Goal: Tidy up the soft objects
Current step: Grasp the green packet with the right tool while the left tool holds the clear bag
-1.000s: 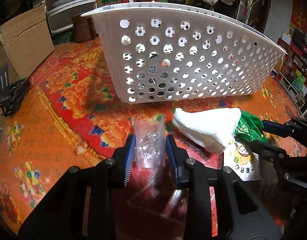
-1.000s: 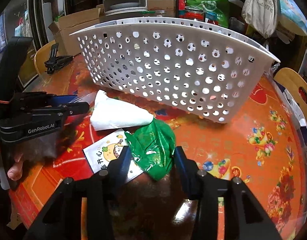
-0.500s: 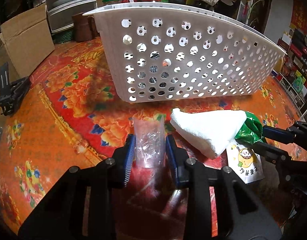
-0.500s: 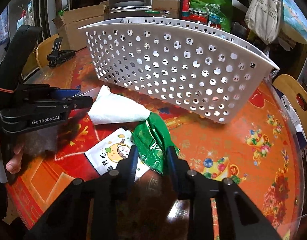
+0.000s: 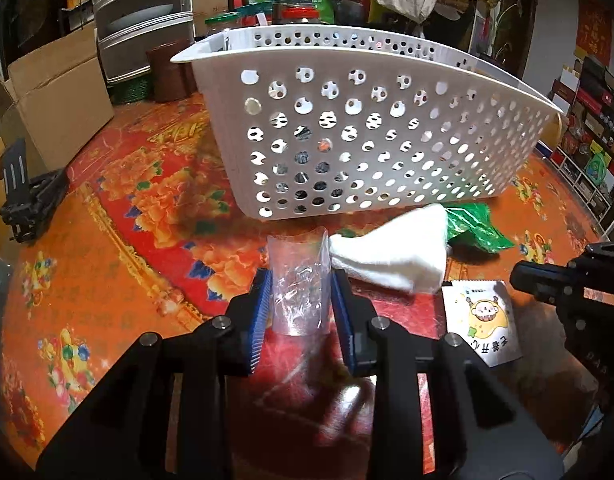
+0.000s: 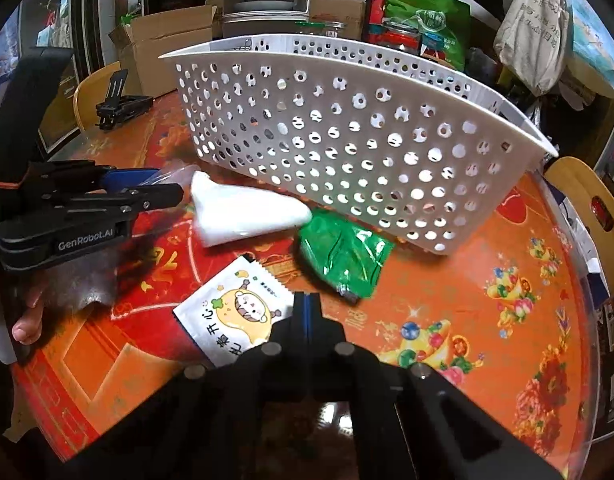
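My left gripper (image 5: pixel 300 292) is shut on a clear soft plastic cup (image 5: pixel 298 280), held just above the table in front of the white perforated basket (image 5: pixel 371 136). A folded white cloth (image 5: pixel 391 252) lies right of the cup, touching its rim. A green crinkled bag (image 6: pixel 343 252) lies by the basket (image 6: pixel 347 140), and a white cartoon sachet (image 6: pixel 235 316) lies nearer. My right gripper (image 6: pixel 307 308) is shut and empty, its tips just short of the green bag and beside the sachet. The left gripper also shows in the right wrist view (image 6: pixel 163 188).
The table has a red and orange floral cover (image 5: pixel 107 260). A black clamp stand (image 5: pixel 27 200) sits at the left edge. Cardboard boxes (image 5: pixel 59 100), stacked drawers (image 5: pixel 143 28) and jars stand behind the basket. A yellow chair (image 6: pixel 587 200) is at the right.
My right gripper closed from wide open to fully shut and came off the green bag, which now lies ahead of its tips. The left gripper rose slightly with the cup.
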Action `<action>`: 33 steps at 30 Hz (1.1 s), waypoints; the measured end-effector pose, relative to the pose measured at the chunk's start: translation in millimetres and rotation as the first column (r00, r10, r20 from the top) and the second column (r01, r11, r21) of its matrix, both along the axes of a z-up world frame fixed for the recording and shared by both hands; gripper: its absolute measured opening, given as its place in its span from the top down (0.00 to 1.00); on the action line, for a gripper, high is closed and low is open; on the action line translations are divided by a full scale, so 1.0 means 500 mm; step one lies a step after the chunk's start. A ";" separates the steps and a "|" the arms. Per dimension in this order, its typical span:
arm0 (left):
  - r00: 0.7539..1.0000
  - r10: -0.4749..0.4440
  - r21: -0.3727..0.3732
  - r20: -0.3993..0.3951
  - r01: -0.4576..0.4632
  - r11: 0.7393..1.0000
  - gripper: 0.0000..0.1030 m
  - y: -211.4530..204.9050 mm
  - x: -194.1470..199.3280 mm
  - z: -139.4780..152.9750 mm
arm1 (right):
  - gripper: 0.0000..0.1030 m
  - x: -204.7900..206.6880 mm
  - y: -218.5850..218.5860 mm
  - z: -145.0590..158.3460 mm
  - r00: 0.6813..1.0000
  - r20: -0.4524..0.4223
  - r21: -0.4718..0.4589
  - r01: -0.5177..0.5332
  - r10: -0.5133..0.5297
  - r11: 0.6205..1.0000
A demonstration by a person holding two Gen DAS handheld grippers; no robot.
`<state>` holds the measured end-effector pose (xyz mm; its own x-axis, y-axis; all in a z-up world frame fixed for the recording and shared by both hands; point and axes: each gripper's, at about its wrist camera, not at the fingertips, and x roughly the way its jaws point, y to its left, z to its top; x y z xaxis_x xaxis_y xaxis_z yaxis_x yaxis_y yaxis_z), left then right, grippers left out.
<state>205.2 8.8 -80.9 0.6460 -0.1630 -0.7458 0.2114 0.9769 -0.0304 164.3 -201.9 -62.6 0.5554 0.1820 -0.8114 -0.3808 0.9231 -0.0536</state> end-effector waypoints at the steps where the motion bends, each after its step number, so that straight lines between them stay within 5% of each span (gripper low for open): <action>1: 1.000 0.004 -0.001 0.002 -0.004 1.000 0.73 0.000 -0.001 0.001 | 1.00 0.000 -0.003 -0.001 1.000 -0.002 0.001 0.002 -0.002 1.000; 7: 1.000 0.003 -0.007 0.004 -0.002 1.000 0.73 0.004 -0.005 0.005 | 1.00 0.001 -0.014 0.022 1.000 0.026 0.039 -0.010 0.009 0.999; 17: 1.000 0.006 -0.014 -0.008 -0.006 1.000 0.73 0.008 0.003 -0.003 | 0.97 0.054 0.052 -0.005 0.997 0.002 -0.057 -0.077 0.078 0.995; 20: 1.000 0.006 -0.014 -0.008 -0.006 1.000 0.73 0.009 0.004 -0.004 | 0.87 0.054 0.064 -0.003 0.996 0.011 -0.076 -0.084 0.085 0.994; 22: 1.000 0.005 -0.014 -0.008 -0.006 1.000 0.73 0.009 0.005 -0.004 | 0.64 0.053 0.073 -0.006 0.996 0.021 -0.114 -0.081 0.084 0.990; 25: 1.000 0.003 -0.013 -0.007 -0.003 1.000 0.73 0.009 0.006 -0.005 | 0.50 0.052 0.078 -0.007 0.996 0.047 -0.145 -0.073 0.081 0.987; 30: 1.000 0.000 -0.014 -0.013 -0.001 1.000 0.73 0.009 0.008 -0.008 | 0.53 0.074 0.073 -0.015 0.998 0.033 -0.141 -0.052 0.057 0.989; 33: 1.000 0.001 -0.015 -0.013 -0.001 1.000 0.73 0.009 0.008 -0.008 | 0.79 0.084 0.070 -0.024 0.999 0.022 -0.149 -0.044 0.047 0.988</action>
